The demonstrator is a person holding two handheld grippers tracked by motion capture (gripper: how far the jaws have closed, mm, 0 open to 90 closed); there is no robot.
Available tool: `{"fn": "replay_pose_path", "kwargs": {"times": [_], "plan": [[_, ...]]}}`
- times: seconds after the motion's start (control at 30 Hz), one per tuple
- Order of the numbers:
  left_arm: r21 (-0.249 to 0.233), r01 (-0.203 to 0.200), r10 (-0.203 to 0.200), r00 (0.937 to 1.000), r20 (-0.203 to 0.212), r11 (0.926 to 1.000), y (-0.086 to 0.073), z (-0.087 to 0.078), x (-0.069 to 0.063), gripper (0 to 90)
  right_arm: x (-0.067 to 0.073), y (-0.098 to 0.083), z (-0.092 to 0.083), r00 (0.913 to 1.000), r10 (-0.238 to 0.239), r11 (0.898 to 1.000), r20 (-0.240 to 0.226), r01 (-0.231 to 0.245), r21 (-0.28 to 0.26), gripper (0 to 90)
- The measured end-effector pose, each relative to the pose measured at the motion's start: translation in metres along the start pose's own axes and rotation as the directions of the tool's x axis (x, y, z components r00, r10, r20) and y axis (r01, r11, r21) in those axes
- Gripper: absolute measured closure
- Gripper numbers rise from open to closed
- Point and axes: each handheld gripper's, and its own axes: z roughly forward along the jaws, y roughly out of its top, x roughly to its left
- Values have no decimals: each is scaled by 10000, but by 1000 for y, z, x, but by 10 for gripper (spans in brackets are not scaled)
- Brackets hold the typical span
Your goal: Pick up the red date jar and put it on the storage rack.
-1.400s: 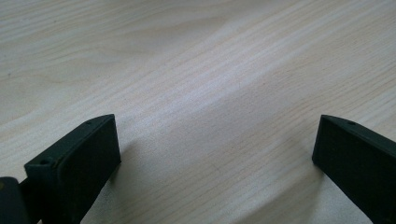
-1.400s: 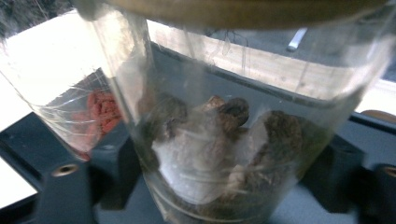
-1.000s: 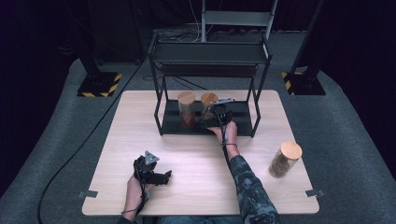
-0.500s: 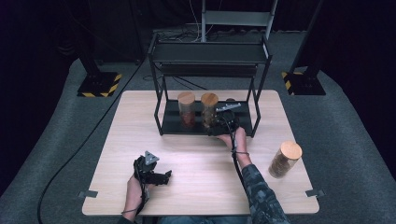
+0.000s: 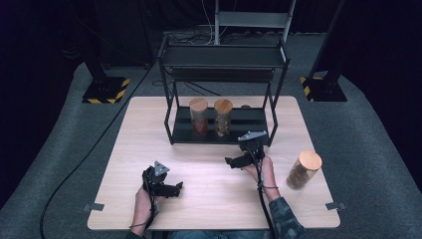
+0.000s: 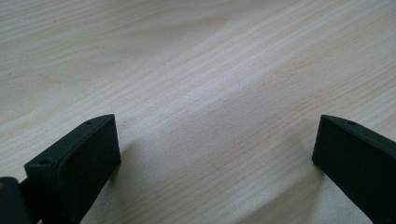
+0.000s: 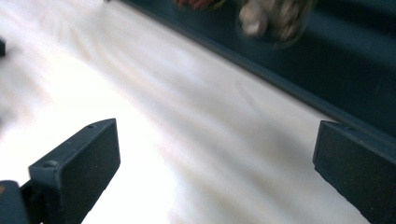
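Both tools — left (image 5: pixel 175 187), right (image 5: pixel 230 161) — gape empty; three jars: two (image 5: pixel 198 116) (image 5: pixel 223 117) shelved, one (image 5: pixel 303 170) apart.

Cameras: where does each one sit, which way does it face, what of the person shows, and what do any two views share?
High view: above the person's side, looking forward and down on the table and rack; both forearms, left gripper, right gripper.
Left gripper view: on the left gripper, facing bare tabletop; jaws apart.
Right gripper view: on the right gripper, facing the rack's lower shelf; jaws apart.
Shared: high and right gripper views show the right jar.
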Motion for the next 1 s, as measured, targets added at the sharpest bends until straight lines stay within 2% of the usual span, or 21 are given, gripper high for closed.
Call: {"fn": "replay_pose_path", "kwargs": {"times": [0.27, 0.43, 0.67, 0.83, 1.0], "plan": [[-2, 1, -1, 10000, 1, 10000, 0, 0, 0, 1, 9, -39, -22, 10000, 74, 10000, -20, -74, -24, 0], [4, -12, 12, 10000, -4, 10000, 0, 0, 0, 1, 14, -56, -34, 9997, 228, 9997, -120, -228, 4, 0], [1, 25, -25, 10000, -27, 10000, 0, 0, 0, 1, 19, -77, -48, 9987, 499, 9987, 30, -499, 48, 0], [-7, 21, -22, 10000, -31, 10000, 0, 0, 0, 1, 20, -89, -60, 9967, 755, 9971, 281, -752, -123, 0], [-8, 23, -23, 10000, -30, 10000, 0, 0, 0, 1, 20, -103, -73, 9936, 976, 9952, 564, -975, -44, 0]]}}
